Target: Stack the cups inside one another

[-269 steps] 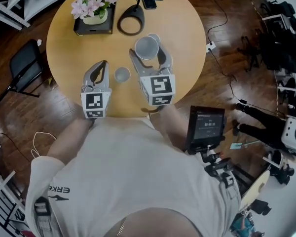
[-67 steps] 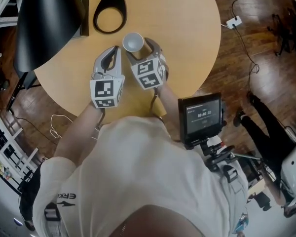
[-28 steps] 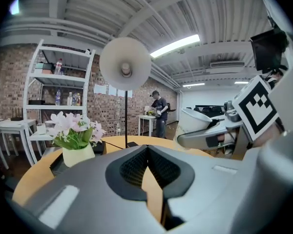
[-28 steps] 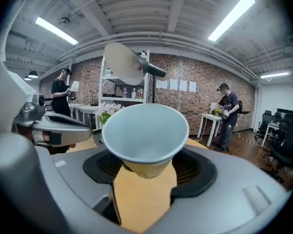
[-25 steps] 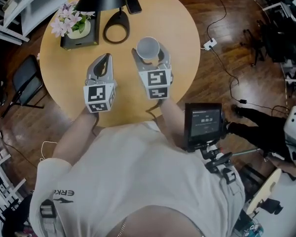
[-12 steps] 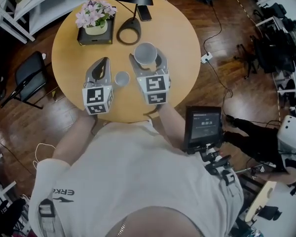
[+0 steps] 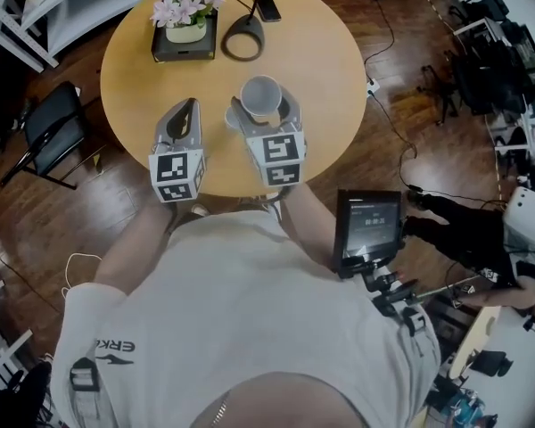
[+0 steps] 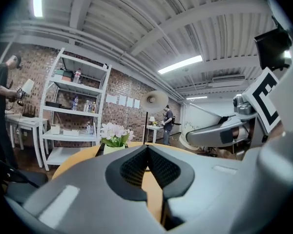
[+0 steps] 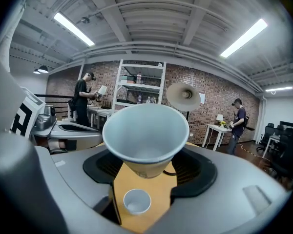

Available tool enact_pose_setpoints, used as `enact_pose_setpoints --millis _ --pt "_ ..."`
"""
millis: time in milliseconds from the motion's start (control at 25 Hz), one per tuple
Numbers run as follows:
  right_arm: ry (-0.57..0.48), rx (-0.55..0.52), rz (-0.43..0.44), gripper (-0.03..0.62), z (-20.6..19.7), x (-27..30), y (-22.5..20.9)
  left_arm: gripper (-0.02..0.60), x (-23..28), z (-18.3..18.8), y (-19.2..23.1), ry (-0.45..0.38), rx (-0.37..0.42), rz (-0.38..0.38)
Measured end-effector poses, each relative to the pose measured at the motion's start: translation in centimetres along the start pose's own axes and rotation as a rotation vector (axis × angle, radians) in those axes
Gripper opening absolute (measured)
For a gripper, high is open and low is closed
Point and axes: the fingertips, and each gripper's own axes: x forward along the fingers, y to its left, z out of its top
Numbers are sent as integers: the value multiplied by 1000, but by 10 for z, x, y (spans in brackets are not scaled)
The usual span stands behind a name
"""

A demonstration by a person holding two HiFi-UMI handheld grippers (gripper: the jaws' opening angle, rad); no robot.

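Observation:
A large grey-white paper cup (image 7: 261, 96) hangs upright above the round wooden table (image 7: 321, 52), and my right gripper (image 7: 263, 107) is shut on its lower wall. In the right gripper view the cup (image 9: 145, 135) fills the space between the jaws of the right gripper (image 9: 146, 172). A small white cup (image 9: 136, 201) stands on the table below it. From the head view this small cup (image 7: 233, 117) peeks out beside the right gripper's left jaw. To the left my left gripper (image 7: 189, 105) is shut and holds nothing. Its fingertips (image 8: 147, 147) meet.
At the table's far side stand a pot of pink flowers (image 7: 185, 12) on a dark tray, a black lamp base (image 7: 243, 36) and a phone (image 7: 269, 7). A black chair (image 7: 49, 127) is on the floor at the left. A screen on a stand (image 7: 367, 226) is at my right.
Both grippers have drawn back toward the table's near edge, the large cup still held. The small cup, between the grippers half a second ago, now sits by the right gripper's left jaw.

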Motion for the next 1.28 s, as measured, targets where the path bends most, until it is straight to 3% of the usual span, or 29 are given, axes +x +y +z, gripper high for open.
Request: enact_pose_setpoints --millis 320,760,1280 --pt "52 18 -6 324 -20 -9 12 2 -7 -17 -8 40 -1 -46" --pt "132 60 46 324 -56 5 7 2 5 -29 -15 100 12 -34" --pt "248 122 110 325 -117 40 16 2 15 -74 -9 235 -12 1"
